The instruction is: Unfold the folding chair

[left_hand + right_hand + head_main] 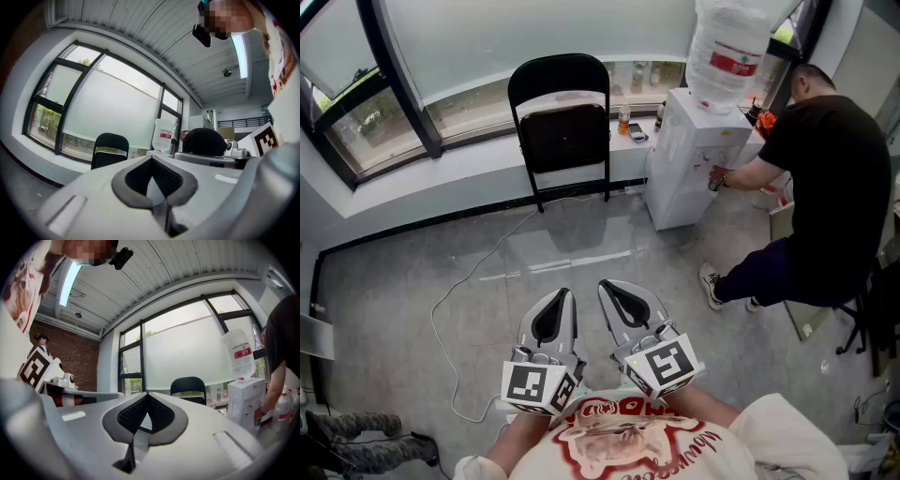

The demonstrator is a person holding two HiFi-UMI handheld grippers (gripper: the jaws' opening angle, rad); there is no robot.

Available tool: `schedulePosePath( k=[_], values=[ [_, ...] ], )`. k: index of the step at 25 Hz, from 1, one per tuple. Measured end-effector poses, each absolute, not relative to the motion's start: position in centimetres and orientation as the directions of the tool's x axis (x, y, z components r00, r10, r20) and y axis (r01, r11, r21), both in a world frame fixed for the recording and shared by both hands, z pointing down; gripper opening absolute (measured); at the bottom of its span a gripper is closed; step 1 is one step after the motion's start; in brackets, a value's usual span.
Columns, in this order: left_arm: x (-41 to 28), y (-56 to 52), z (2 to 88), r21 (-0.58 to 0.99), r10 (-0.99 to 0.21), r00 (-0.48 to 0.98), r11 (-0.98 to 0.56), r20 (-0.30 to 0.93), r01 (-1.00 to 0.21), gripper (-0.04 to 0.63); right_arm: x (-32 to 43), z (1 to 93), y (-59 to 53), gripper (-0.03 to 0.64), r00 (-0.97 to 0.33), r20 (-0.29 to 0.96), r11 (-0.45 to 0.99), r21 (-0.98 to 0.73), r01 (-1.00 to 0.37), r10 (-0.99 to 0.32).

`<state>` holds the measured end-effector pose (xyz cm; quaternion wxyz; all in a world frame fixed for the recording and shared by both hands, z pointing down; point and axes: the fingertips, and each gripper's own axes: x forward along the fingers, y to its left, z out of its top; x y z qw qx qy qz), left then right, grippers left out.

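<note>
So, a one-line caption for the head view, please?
Both shut, left gripper and right gripper face the folded chair; a person stands at the dispenser.

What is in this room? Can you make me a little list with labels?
Chair: black metal folding chair, folded flat, leaning at the window ledge
Left gripper: shut, empty, far from chair
Right gripper: shut, empty, beside the left
Next to chair: white water dispenser with clear bottle on top
Other person: black shirt, bending at dispenser
Floor: grey, thin white cable

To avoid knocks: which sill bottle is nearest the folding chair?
The amber bottle, right beside the folding chair; the dark bottle stands further along, by the water dispenser.
</note>
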<state>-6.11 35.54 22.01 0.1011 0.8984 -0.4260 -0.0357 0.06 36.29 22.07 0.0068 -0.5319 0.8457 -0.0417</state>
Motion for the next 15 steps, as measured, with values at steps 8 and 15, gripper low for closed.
schedulePosePath(
  k=[8, 15],
  values=[
    [-5.96, 35.7, 21.88, 0.213, -0.773, 0.633, -0.615, 0.023, -0.759, 0.003, 0.14, 21.9, 36.49, 0.021, -0.441, 0.029, 0.438, -0.071, -0.896, -0.897],
    [-5.87, 36.1, 22.08, 0.214, -0.777, 0.629, -0.609, 0.031, -0.764, 0.003, 0.24, 22.19, 37.0, 0.021, -0.445, 0.029, 0.442, -0.074, -0.894, -0.895]
  ],
)
